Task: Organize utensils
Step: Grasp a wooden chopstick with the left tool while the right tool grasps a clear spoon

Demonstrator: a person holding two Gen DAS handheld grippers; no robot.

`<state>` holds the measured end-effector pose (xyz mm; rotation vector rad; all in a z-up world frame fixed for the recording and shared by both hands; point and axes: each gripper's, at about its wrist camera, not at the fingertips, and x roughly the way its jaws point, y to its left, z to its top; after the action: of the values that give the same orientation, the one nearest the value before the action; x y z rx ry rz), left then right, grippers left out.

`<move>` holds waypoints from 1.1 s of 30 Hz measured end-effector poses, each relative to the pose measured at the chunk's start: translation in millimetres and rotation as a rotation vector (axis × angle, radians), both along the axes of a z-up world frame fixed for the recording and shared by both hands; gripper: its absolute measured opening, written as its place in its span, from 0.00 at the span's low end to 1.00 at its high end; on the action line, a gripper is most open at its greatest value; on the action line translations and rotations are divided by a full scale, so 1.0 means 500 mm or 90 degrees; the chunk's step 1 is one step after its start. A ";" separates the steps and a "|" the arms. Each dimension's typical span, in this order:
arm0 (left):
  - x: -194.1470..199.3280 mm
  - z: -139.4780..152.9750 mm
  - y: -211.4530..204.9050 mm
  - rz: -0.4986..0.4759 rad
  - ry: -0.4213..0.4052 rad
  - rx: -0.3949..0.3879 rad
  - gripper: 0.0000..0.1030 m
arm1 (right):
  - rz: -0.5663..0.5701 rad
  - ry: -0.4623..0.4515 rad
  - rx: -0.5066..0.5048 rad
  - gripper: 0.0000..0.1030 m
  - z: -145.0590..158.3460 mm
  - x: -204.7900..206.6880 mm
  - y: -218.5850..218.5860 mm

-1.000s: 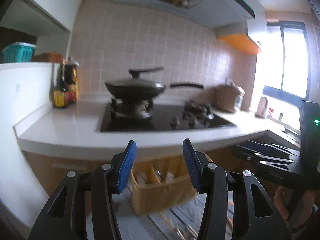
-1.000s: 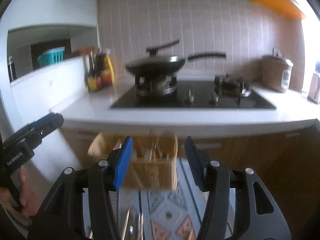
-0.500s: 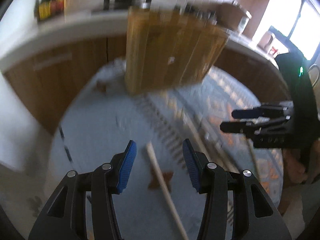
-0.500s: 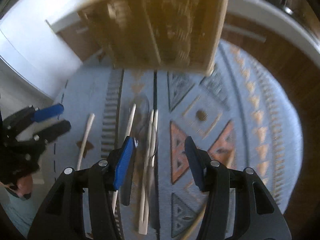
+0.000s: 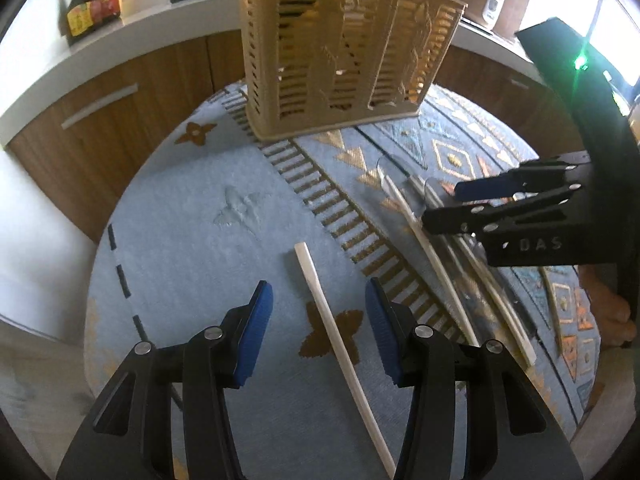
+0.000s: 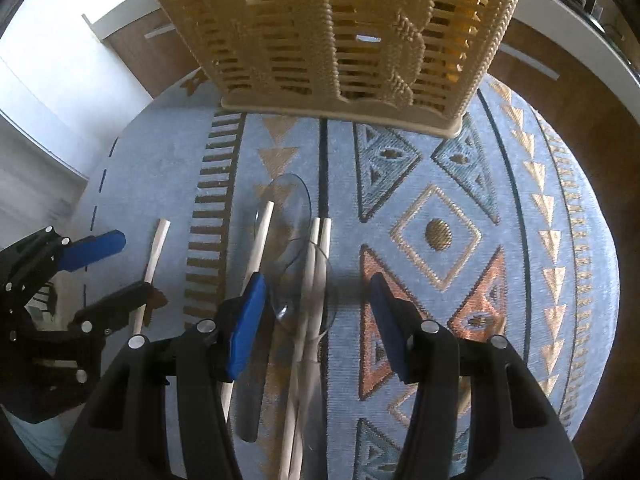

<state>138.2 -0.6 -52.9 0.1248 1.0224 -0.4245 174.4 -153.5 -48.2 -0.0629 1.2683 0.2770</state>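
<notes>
Left wrist view. Left gripper (image 5: 319, 336) spread, empty, poised over a lone chopstick (image 5: 340, 350) lying loose on the blue patterned cloth (image 5: 192, 240); stick runs between the pads, touching neither. Slatted utensil basket (image 5: 340, 52) upright at 12 o'clock, some utensils dimly visible through the slats. At 3 o'clock, right gripper (image 5: 472, 200) over a heap of chopsticks and clear spoons (image 5: 432, 232). Judgement: barely begun, nearly everything left on the cloth.

Right wrist view. Right gripper (image 6: 316, 312) spread, holding nothing, above clear spoons (image 6: 288, 208) and paired chopsticks (image 6: 316, 264). Left gripper (image 6: 100, 272) at 9 o'clock, astride the lone chopstick (image 6: 158, 244). Basket (image 6: 340, 36) at 12 o'clock. Open cloth from 1 to 5 o'clock; rounded table edge beyond, cabinets close behind. Grippers near each other, though apart.
</notes>
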 end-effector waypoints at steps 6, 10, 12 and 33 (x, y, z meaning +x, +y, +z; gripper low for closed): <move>0.013 -0.023 0.006 0.001 0.043 0.003 0.45 | 0.012 0.004 -0.016 0.49 0.002 0.001 0.007; 0.023 -0.026 -0.011 -0.018 0.062 0.044 0.45 | 0.032 -0.003 -0.033 0.31 0.004 -0.015 0.022; 0.024 -0.028 -0.018 -0.024 0.063 0.076 0.38 | 0.037 -0.002 -0.030 0.28 0.006 -0.017 0.028; 0.027 0.044 0.014 0.016 -0.032 -0.108 0.04 | -0.001 -0.065 0.046 0.28 0.054 -0.037 -0.077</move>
<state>151.8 6.4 -31.1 -0.0287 0.9332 -0.4802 156.0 -192.0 -21.1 -0.0140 1.1564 0.3152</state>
